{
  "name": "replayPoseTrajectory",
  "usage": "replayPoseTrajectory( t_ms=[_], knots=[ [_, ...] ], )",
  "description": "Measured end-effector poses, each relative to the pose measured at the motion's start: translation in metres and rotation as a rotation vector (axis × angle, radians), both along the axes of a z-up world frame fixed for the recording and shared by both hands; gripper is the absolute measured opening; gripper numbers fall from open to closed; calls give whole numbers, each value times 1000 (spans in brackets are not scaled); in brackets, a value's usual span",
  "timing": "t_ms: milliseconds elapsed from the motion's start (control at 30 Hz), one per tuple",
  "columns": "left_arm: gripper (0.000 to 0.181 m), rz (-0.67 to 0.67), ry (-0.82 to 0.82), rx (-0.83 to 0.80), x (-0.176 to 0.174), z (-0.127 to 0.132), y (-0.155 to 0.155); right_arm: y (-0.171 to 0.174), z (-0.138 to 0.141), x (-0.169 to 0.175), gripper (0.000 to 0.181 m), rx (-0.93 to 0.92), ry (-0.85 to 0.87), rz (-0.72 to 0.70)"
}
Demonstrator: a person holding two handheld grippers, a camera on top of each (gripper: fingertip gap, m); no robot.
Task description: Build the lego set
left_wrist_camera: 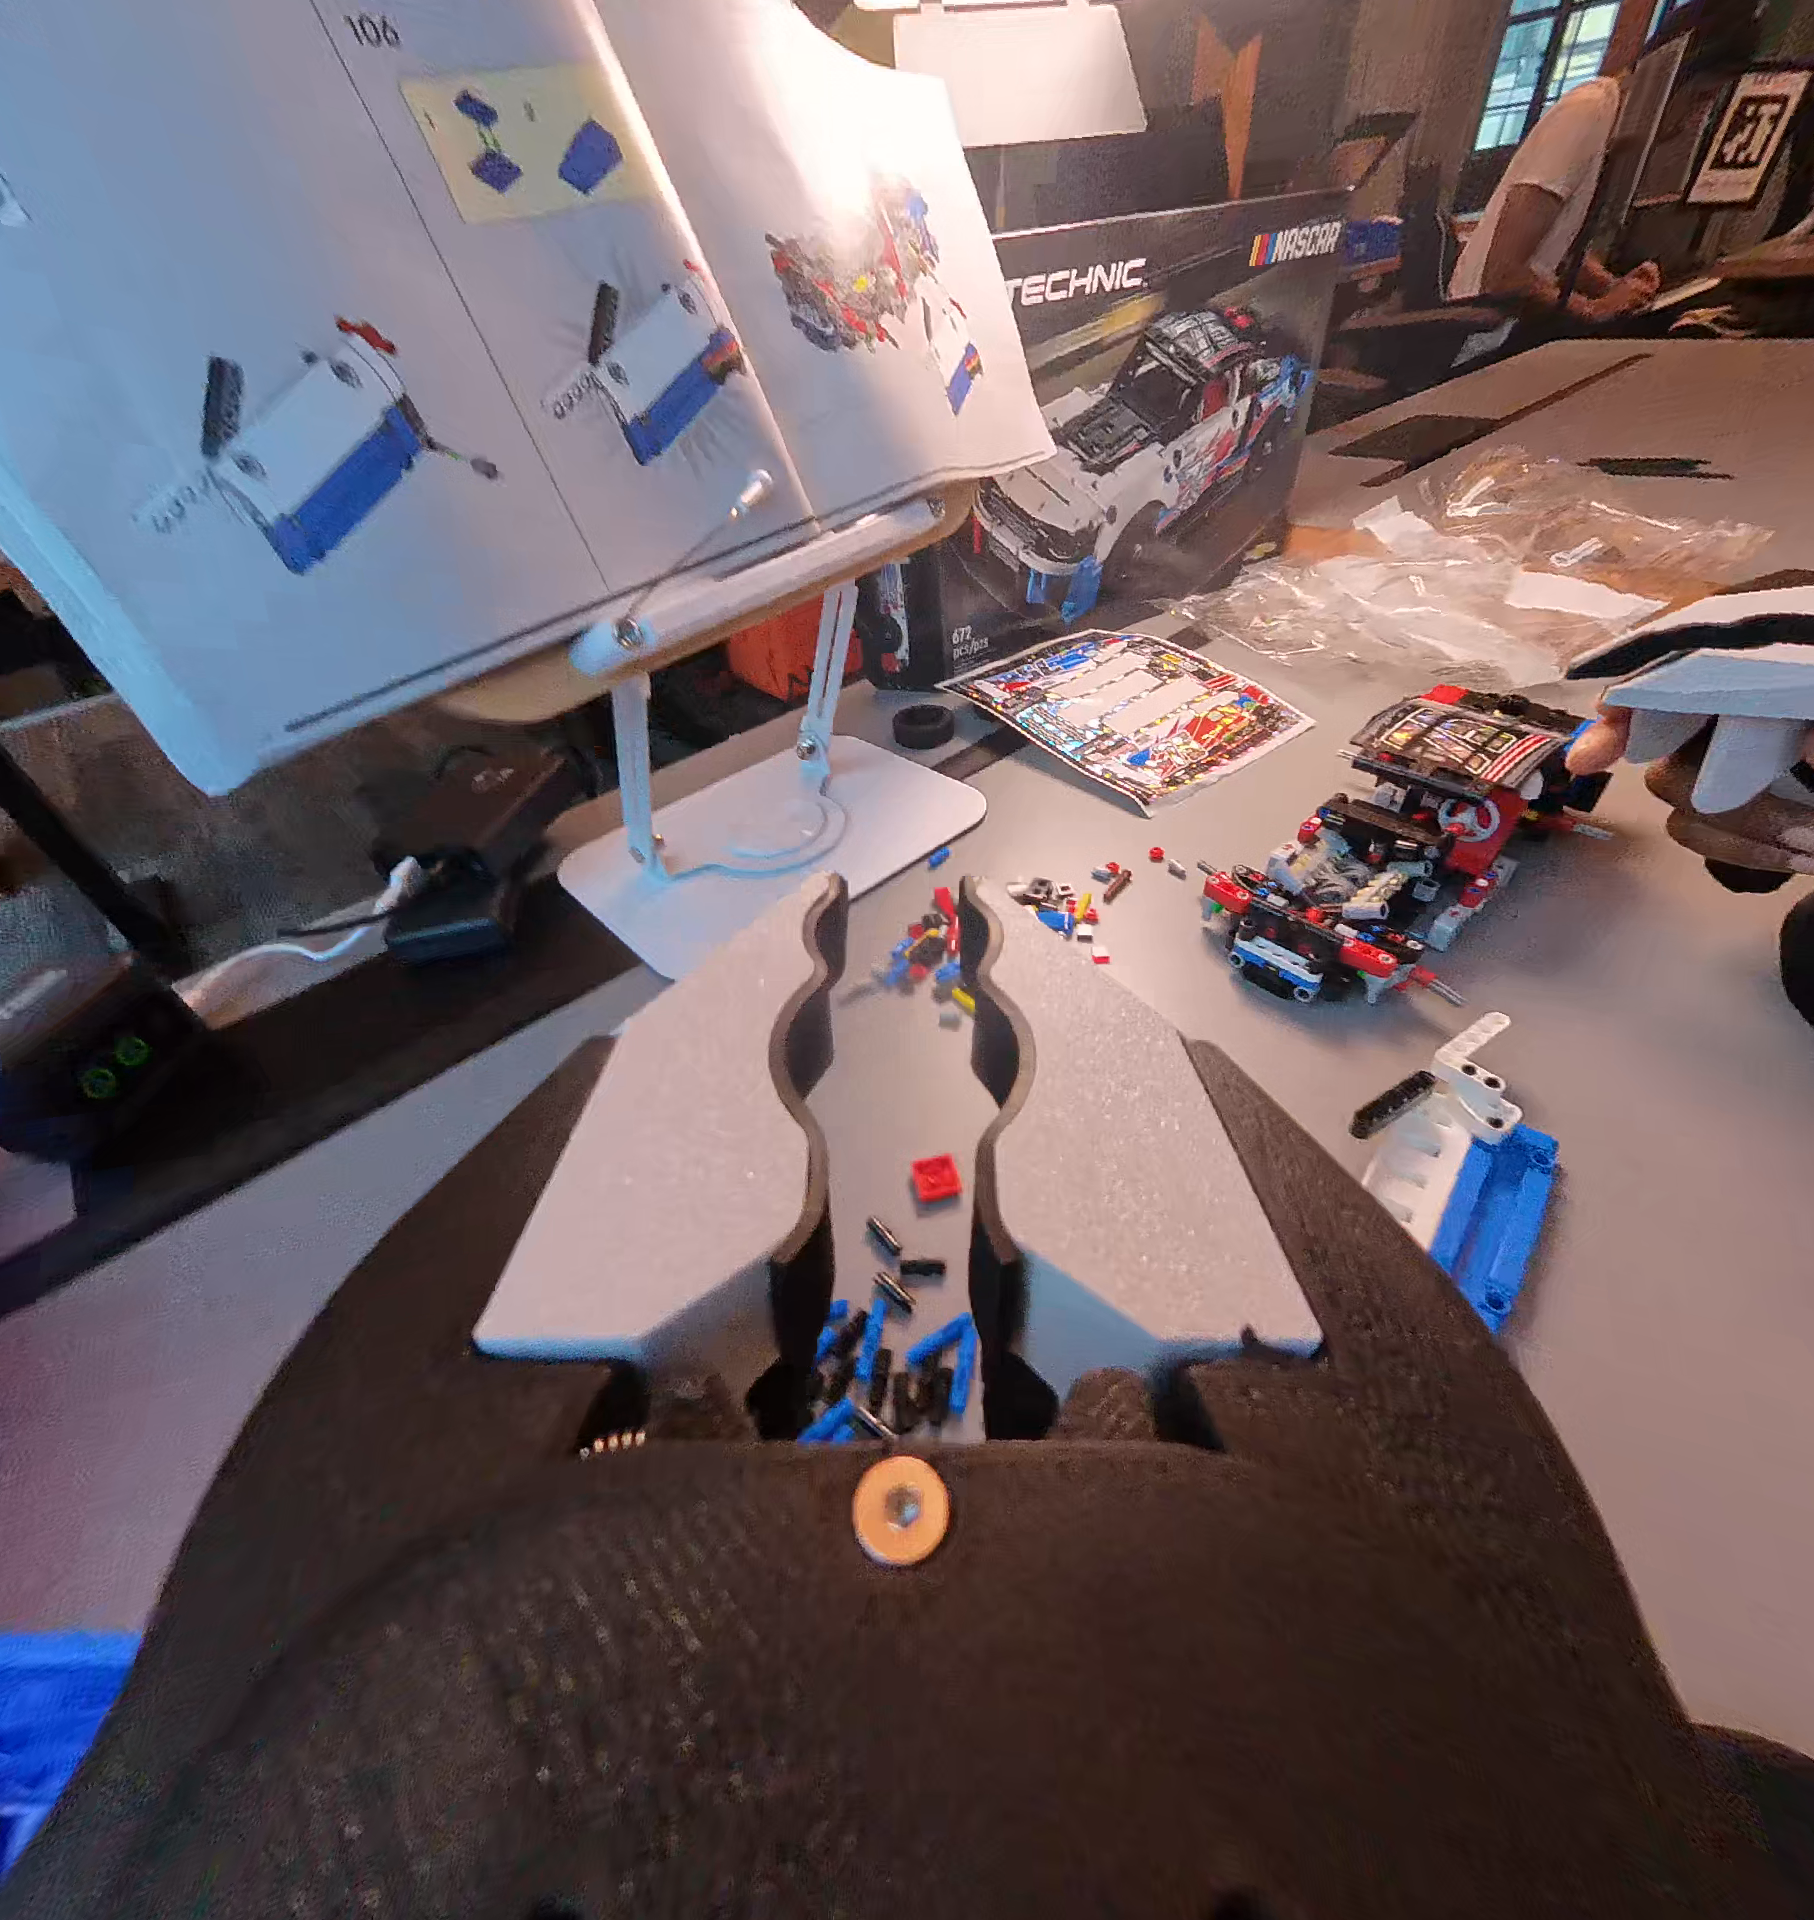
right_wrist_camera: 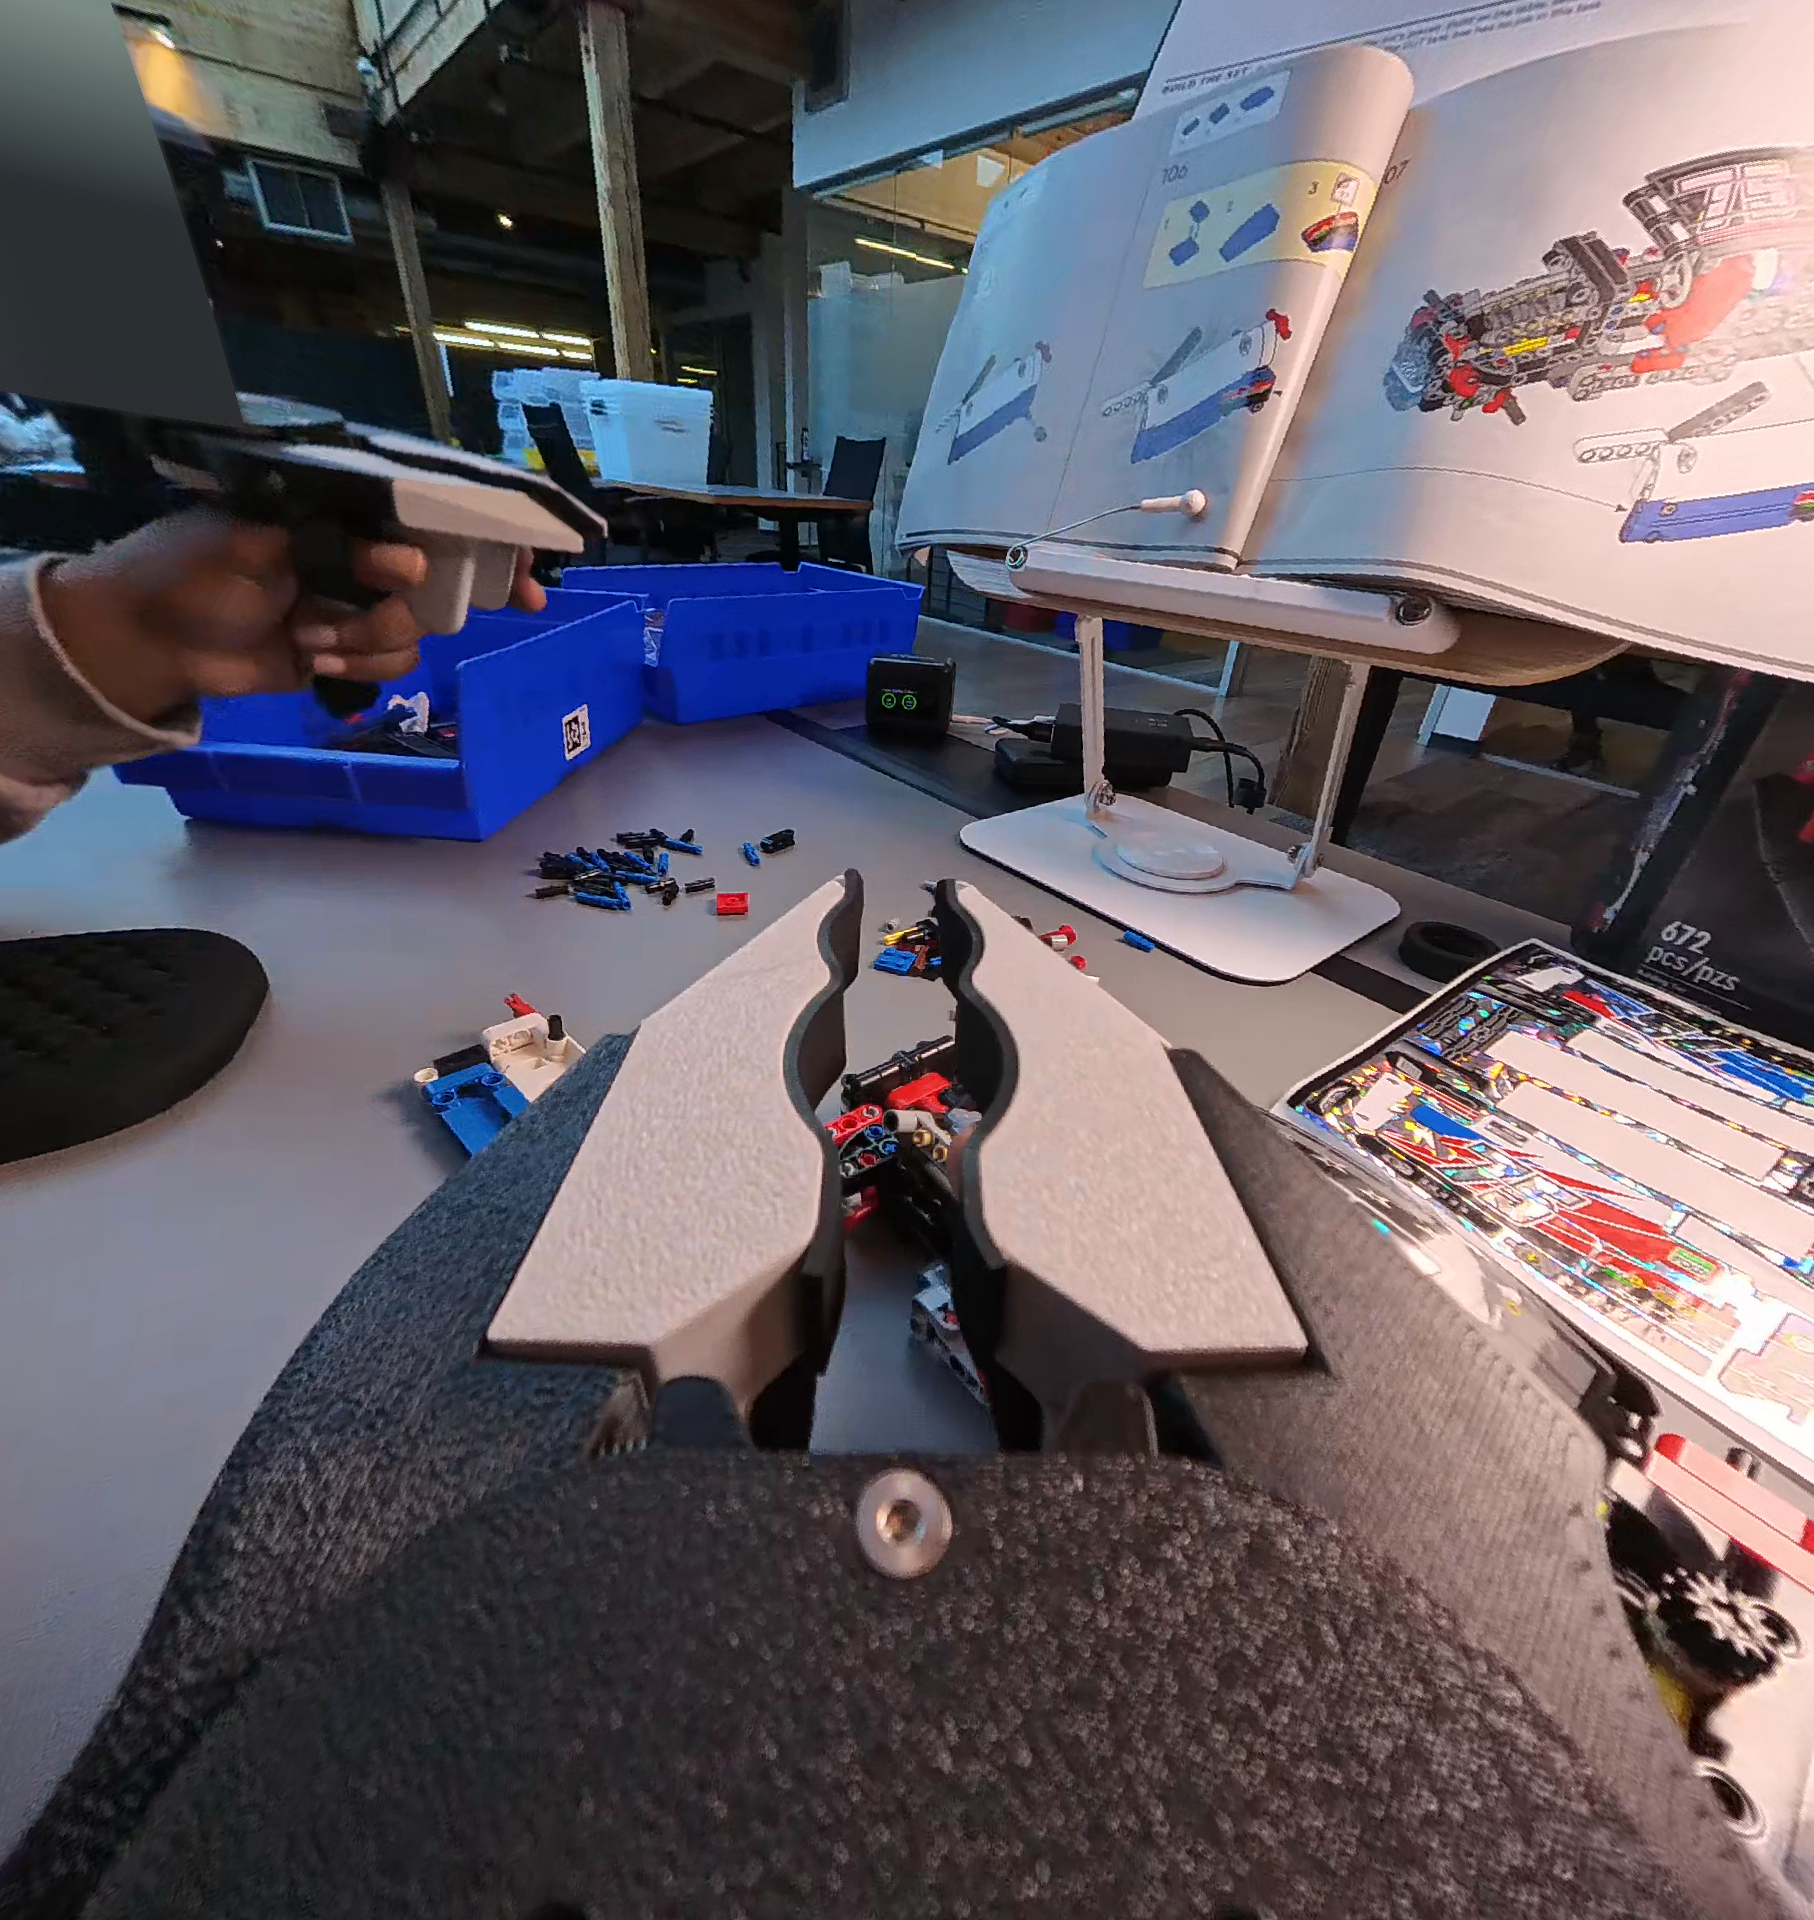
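Observation:
My left gripper (left_wrist_camera: 899,896) is open and empty, hovering over the grey table. Between its fingers lie a red plate (left_wrist_camera: 935,1179) and a pile of black and blue pins (left_wrist_camera: 887,1345). A white and blue panel assembly (left_wrist_camera: 1469,1153) lies to its right. The half-built car chassis (left_wrist_camera: 1386,868) sits farther right. My right gripper (right_wrist_camera: 898,888) is open and empty, hovering above the chassis (right_wrist_camera: 898,1132). The panel assembly (right_wrist_camera: 498,1070) lies to its left. A scatter of small parts (left_wrist_camera: 944,940) lies ahead of both grippers.
The instruction booklet (right_wrist_camera: 1402,343) stands open on a white stand (right_wrist_camera: 1183,894). A sticker sheet (right_wrist_camera: 1609,1164), a loose tyre (right_wrist_camera: 1443,945) and the set's box (left_wrist_camera: 1173,416) are nearby. Blue bins (right_wrist_camera: 404,748) sit far left; a black pad (right_wrist_camera: 82,1029) lies near left. Plastic bags (left_wrist_camera: 1485,561) lie at the back. My right fingertips sit around 25 cm from my left ones. The panel assembly (right_wrist_camera: 498,1070) is about 20 cm from both grippers' fingertips.

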State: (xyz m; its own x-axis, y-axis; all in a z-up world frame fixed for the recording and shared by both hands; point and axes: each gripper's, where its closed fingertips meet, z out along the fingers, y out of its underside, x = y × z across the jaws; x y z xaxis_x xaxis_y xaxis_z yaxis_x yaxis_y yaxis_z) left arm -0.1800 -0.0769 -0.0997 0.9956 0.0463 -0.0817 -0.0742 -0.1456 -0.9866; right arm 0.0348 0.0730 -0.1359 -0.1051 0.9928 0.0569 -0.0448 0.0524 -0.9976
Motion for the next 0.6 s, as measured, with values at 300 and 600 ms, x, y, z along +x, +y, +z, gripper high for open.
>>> replayPoseTrajectory(
  t_ms=[300,600],
  knots=[
    [21,-17,-81,-97,50,-98,14,0,-8,-4,12,-15,-34,-1],
    [11,-213,187,-490,27,-142,120,-6,-16,-9,11,8,-69,14]
  ],
)
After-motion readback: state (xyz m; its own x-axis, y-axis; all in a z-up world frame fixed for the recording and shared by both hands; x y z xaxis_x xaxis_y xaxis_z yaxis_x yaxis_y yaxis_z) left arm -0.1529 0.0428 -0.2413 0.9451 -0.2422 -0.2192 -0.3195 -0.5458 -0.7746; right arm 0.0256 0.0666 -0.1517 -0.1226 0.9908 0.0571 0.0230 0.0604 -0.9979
